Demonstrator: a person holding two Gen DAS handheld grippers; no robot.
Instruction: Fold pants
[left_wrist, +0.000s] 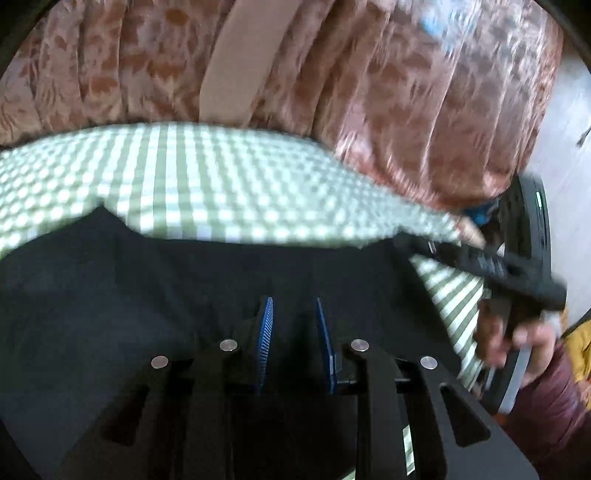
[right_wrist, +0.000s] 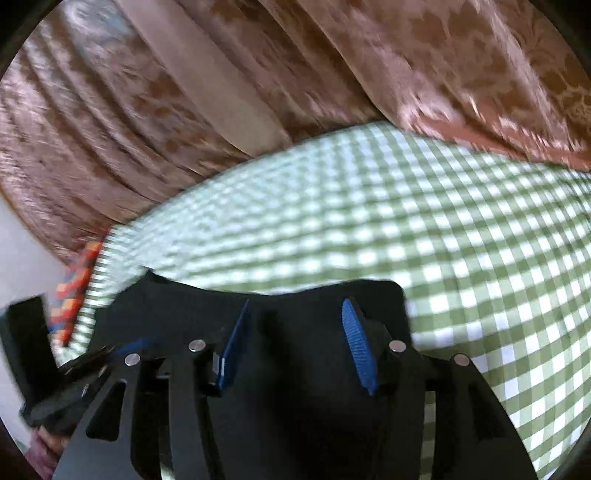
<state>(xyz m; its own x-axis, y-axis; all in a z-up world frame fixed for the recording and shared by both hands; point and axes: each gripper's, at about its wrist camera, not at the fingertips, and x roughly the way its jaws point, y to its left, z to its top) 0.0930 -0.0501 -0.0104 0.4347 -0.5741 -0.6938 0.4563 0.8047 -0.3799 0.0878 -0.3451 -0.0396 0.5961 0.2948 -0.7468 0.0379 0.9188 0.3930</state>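
The black pants (left_wrist: 129, 288) lie on a table covered with a green and white checked cloth (left_wrist: 221, 177). My left gripper (left_wrist: 294, 301) hovers over them, its blue pads a little apart with only flat dark cloth showing in the gap. In the right wrist view the pants (right_wrist: 184, 306) end in a straight edge toward the checked cloth (right_wrist: 461, 240). Above that edge, my right gripper (right_wrist: 295, 302) stands open, pads wide apart and pressing on nothing. The right gripper's black body (left_wrist: 491, 266), held by a hand (left_wrist: 517, 343), shows at the right of the left wrist view.
A pink-brown patterned curtain (left_wrist: 406, 92) with a beige strip (left_wrist: 236, 59) hangs behind the table. The same curtain (right_wrist: 110, 140) fills the top of the right wrist view. Something orange and red (right_wrist: 74, 291) lies past the table's left edge. Both views are blurred.
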